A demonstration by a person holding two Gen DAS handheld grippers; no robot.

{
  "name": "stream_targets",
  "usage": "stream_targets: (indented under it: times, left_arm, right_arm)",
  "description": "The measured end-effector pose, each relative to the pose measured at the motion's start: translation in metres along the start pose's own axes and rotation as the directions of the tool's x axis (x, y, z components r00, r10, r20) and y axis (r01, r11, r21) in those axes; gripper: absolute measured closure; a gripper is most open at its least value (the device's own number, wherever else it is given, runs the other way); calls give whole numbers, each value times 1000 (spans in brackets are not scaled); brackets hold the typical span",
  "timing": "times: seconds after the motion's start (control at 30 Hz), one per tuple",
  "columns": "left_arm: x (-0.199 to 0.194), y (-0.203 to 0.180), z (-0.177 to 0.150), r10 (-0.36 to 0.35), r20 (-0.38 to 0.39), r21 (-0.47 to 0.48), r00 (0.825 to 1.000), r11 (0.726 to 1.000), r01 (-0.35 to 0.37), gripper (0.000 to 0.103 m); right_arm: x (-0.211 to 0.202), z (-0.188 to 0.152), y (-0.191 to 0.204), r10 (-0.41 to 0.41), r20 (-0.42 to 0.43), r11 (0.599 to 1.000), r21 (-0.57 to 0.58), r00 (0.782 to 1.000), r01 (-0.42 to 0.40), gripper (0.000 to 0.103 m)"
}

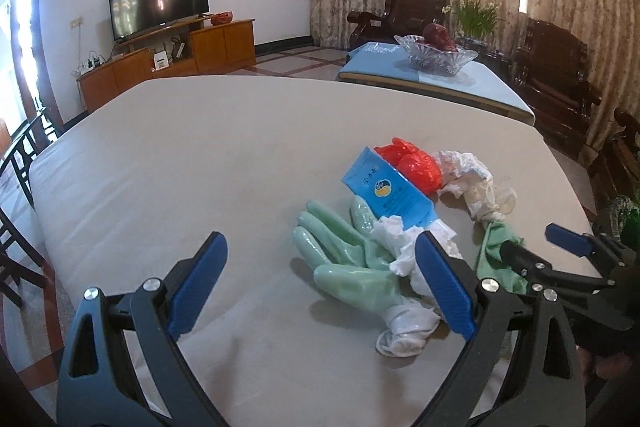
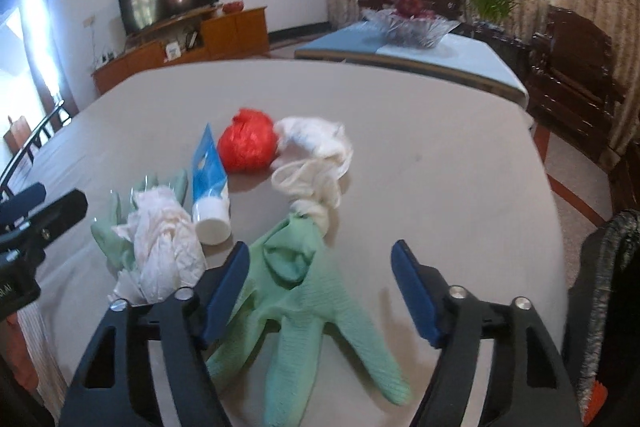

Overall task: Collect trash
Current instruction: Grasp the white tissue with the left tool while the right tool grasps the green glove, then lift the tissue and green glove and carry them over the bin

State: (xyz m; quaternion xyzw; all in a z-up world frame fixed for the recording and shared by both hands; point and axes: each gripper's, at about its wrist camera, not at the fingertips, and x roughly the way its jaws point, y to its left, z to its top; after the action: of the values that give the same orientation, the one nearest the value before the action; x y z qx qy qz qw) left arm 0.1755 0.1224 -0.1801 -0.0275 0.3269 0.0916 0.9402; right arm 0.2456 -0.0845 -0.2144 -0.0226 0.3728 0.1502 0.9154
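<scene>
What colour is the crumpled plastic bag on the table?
Red-orange plastic bag, clearest in the right wrist view.

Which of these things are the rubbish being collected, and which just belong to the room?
Rubbish: two pale green rubber gloves, crumpled white tissue, blue squeeze tube with white cap, red scrunched plastic bag, white crumpled cloth.

Room things: black television, glass fruit bowl, dark wooden armchairs.

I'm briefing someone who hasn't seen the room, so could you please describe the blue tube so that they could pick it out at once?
On the grey table, a small heap of trash lies near the grippers. The blue tube lies beside the red plastic bag. It is the only blue, printed item there, with a white cap.
</scene>
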Motion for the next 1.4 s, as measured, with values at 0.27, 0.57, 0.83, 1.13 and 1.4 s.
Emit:
stream_targets:
  times: [0.27, 0.57, 0.83, 1.13, 1.4]
  left_arm:
    - [7, -6, -2, -7, -10, 12, 1000, 1000, 7, 11]
    - [9, -26, 1, -60, -11, 32, 998, 998, 61, 21]
    - [23, -63, 0, -104, -26, 75, 994, 992, 105, 26]
    - [53, -81, -8, -90, -112, 95, 990, 990, 101, 55]
    - [40, -86, -8, -89, -86, 104, 992, 990, 97, 81]
  right_arm:
    - [18, -4, 4, 62, -96, 998, -8, 993, -63, 73]
    - [-3, -9, -14, 44, -63, 999, 30, 997, -42, 87]
    - [-25, -4, -53, -13, -36, 997, 76, 999, 15, 87]
    - [-26, -8, -57, -21, -39, 997, 68, 999, 24, 87]
    - [-31, -11, -54, -12, -35, 998, 62, 999, 15, 87]
